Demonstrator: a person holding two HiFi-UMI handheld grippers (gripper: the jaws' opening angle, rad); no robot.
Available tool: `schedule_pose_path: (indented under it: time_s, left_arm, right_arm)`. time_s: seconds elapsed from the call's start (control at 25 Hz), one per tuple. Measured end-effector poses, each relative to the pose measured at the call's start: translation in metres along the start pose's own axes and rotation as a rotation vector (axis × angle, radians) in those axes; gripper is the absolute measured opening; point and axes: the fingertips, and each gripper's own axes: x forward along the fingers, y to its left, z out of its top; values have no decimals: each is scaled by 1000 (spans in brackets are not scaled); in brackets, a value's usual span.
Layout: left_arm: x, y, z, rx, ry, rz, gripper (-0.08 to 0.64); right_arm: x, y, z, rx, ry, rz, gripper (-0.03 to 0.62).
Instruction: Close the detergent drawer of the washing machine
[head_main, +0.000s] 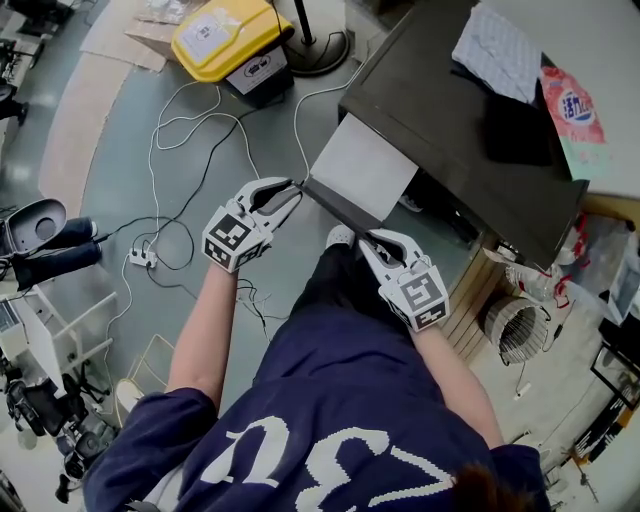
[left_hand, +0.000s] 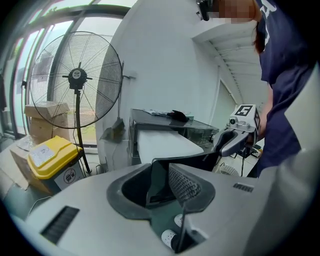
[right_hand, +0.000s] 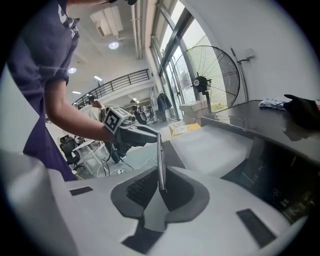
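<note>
A grey detergent drawer (head_main: 365, 165) stands pulled out of the dark washing machine (head_main: 440, 90) toward me. Its thin dark front panel (head_main: 335, 205) runs between my two grippers. The left gripper (head_main: 292, 190) sits at the panel's left corner, and in the left gripper view (left_hand: 161, 170) the dark panel (left_hand: 200, 162) fills the gap between wide-set jaws. The right gripper (head_main: 368, 240) is at the panel's right end. In the right gripper view (right_hand: 160, 187) the panel's edge (right_hand: 160, 155) stands upright between nearly closed jaws, with the drawer top (right_hand: 215, 147) beyond.
A yellow bin (head_main: 230, 35) and a standing fan's base (head_main: 315, 45) are on the floor beyond the drawer. White cables (head_main: 200, 130) and a power strip (head_main: 142, 258) lie to the left. A cloth (head_main: 497, 50) and a packet (head_main: 570, 105) rest on the machine top.
</note>
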Motion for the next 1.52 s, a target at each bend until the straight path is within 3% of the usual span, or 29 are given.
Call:
schedule_pose_path:
  time_s: [1.2, 1.52]
  left_arm:
    - [74, 39, 50, 72, -14, 24, 123]
    - [81, 41, 57, 60, -29, 12, 123]
  right_arm:
    - [2, -94, 31, 26, -52, -186, 86]
    - [-22, -101, 31, 32, -82, -245, 107]
